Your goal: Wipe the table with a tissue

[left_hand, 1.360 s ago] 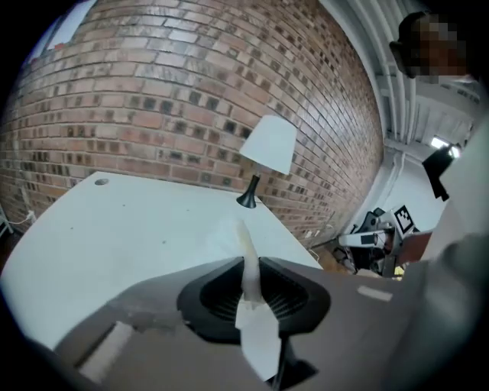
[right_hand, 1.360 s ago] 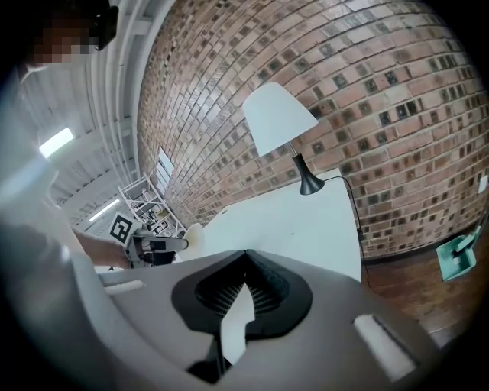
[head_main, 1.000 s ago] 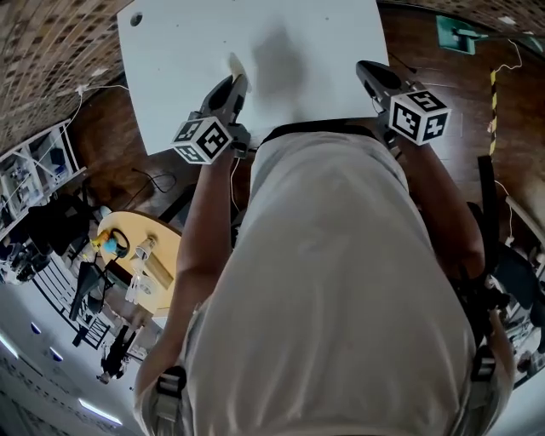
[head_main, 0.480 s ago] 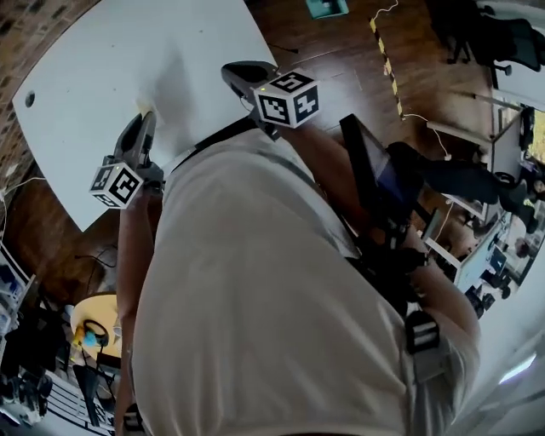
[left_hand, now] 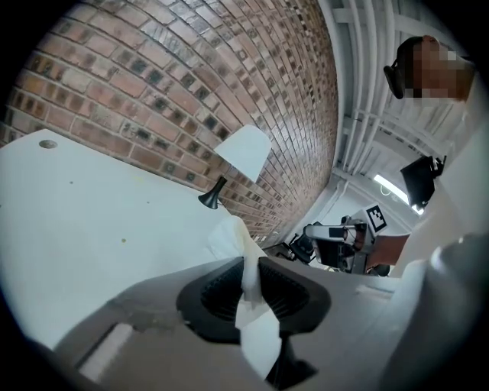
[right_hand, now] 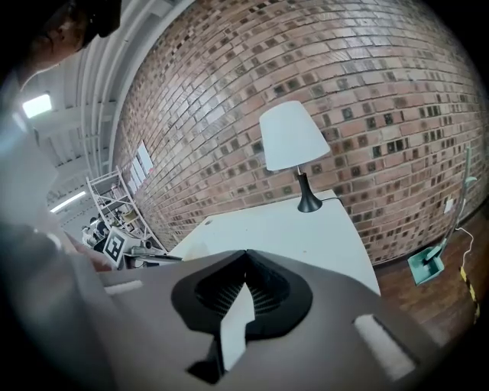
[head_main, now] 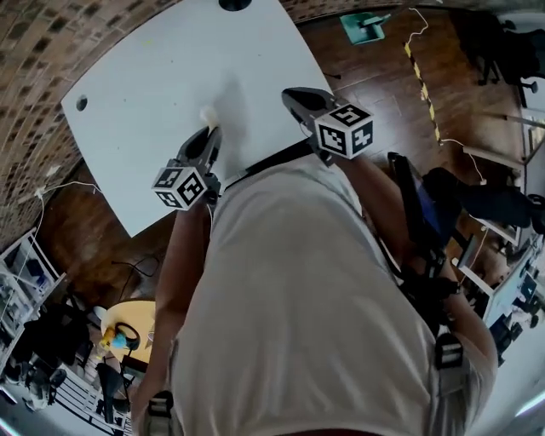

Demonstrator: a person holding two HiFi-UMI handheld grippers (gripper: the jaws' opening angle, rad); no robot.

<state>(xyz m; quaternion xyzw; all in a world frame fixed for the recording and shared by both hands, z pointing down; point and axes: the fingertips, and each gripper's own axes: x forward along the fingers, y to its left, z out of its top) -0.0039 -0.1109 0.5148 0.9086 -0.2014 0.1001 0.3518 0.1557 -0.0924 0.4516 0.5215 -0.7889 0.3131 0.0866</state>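
The white table (head_main: 162,68) fills the upper left of the head view. My left gripper (head_main: 210,133) hangs over the table's near part and is shut on a crumpled white tissue (head_main: 207,113), which sticks out past the tips. In the left gripper view the tissue (left_hand: 238,243) is pinched between the dark jaws of that gripper (left_hand: 249,261), above the table (left_hand: 84,229). My right gripper (head_main: 290,94) is at the table's near right edge. Seen in its own view, the right gripper (right_hand: 246,253) is shut, with nothing sticking out of it.
A white-shaded lamp (left_hand: 243,151) (right_hand: 289,137) stands at the table's far edge by the brick wall. A cable hole (head_main: 82,103) sits in one table corner. A teal dustpan (head_main: 362,25) lies on the wooden floor. A yellow round table (head_main: 128,328) and a chair (head_main: 421,213) flank me.
The head view has swung, so the table now lies tilted to the upper left. Both grippers stay at the table's near edge, and the left one still holds the tissue.
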